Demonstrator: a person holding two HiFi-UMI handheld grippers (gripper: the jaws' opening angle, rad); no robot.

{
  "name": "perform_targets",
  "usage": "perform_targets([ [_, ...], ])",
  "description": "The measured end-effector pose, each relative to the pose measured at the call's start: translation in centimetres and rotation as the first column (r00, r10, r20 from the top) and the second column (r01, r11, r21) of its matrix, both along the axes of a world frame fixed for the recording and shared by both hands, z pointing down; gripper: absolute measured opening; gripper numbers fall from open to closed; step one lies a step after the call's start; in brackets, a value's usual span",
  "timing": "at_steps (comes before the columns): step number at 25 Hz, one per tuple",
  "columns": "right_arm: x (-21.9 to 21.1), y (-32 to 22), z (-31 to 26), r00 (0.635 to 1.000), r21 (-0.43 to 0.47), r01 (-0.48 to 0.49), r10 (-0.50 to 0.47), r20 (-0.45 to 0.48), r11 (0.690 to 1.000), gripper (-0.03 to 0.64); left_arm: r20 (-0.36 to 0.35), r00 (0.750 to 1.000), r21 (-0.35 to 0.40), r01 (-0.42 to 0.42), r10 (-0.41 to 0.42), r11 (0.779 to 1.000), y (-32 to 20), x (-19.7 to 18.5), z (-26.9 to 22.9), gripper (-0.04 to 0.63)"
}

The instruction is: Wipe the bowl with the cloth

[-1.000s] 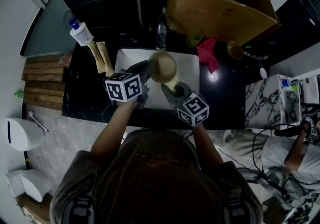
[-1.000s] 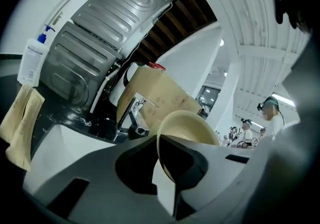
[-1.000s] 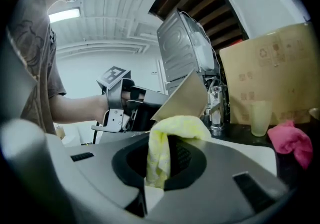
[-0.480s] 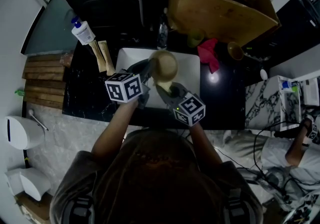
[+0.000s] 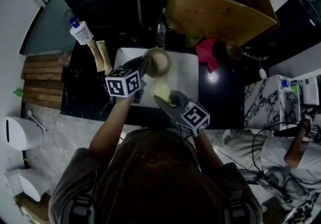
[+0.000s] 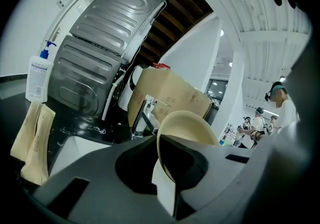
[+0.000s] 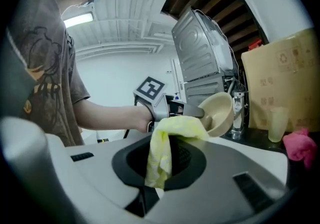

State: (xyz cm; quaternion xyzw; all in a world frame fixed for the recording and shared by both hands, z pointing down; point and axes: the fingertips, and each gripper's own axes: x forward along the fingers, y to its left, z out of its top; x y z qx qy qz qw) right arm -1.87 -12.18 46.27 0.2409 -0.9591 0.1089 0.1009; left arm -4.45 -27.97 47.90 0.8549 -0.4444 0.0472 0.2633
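Observation:
A beige bowl (image 5: pixel 157 62) hangs over the white sink (image 5: pixel 186 76), its rim clamped in my left gripper (image 5: pixel 142 66). In the left gripper view the bowl (image 6: pixel 186 127) stands on edge between the jaws. My right gripper (image 5: pixel 163 98) is shut on a yellow cloth (image 5: pixel 162 90), a little below and right of the bowl. In the right gripper view the cloth (image 7: pixel 167 143) droops from the jaws, and the bowl (image 7: pixel 219 113) shows its hollow side just beyond it; whether they touch is unclear.
A soap pump bottle (image 5: pixel 80 32) and two tan sponges (image 5: pixel 100 56) sit left of the sink. A tap (image 5: pixel 161 31) stands behind it. A cardboard box (image 5: pixel 215 7), a pink rag (image 5: pixel 207 53) and a cup (image 5: pixel 233 50) lie at the back right on the black counter (image 5: pixel 225 97).
The left gripper has carried the bowl slightly left and back. The right gripper with the cloth has drawn down and left, away from the bowl's rim.

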Motion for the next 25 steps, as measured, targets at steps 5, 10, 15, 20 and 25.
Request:
perform_targets([
  [5, 0.2, 1.0, -0.9, 0.999, 0.001, 0.028, -0.028, 0.015, 1.000, 0.020, 0.030, 1.000, -0.015, 0.001, 0.000, 1.000, 0.0, 0.1, 1.2, 0.020],
  [10, 0.2, 0.0, -1.6, 1.000, 0.012, 0.019, -0.019, 0.025, 1.000, 0.020, 0.052, 0.999, 0.008, -0.013, 0.012, 1.000, 0.9, 0.9, 1.0, 0.020],
  [15, 0.2, -1.5, -1.9, 1.000, 0.029, 0.016, -0.016, 0.000, 0.999, 0.020, 0.072, 0.996, 0.034, -0.050, 0.047, 0.998, 2.4, 2.0, 0.8, 0.020],
  [20, 0.0, -3.0, -2.1, 1.000, 0.031, 0.008, -0.007, -0.023, 0.999, 0.020, 0.134, 0.989, 0.081, -0.074, 0.063, 0.994, 3.4, 2.3, 0.3, 0.020],
  [25, 0.2, -4.4, -1.5, 0.997, 0.016, -0.013, 0.014, -0.070, 1.000, 0.020, 0.219, 0.973, 0.127, -0.104, 0.074, 0.987, 4.1, 2.5, -0.1, 0.020],
])
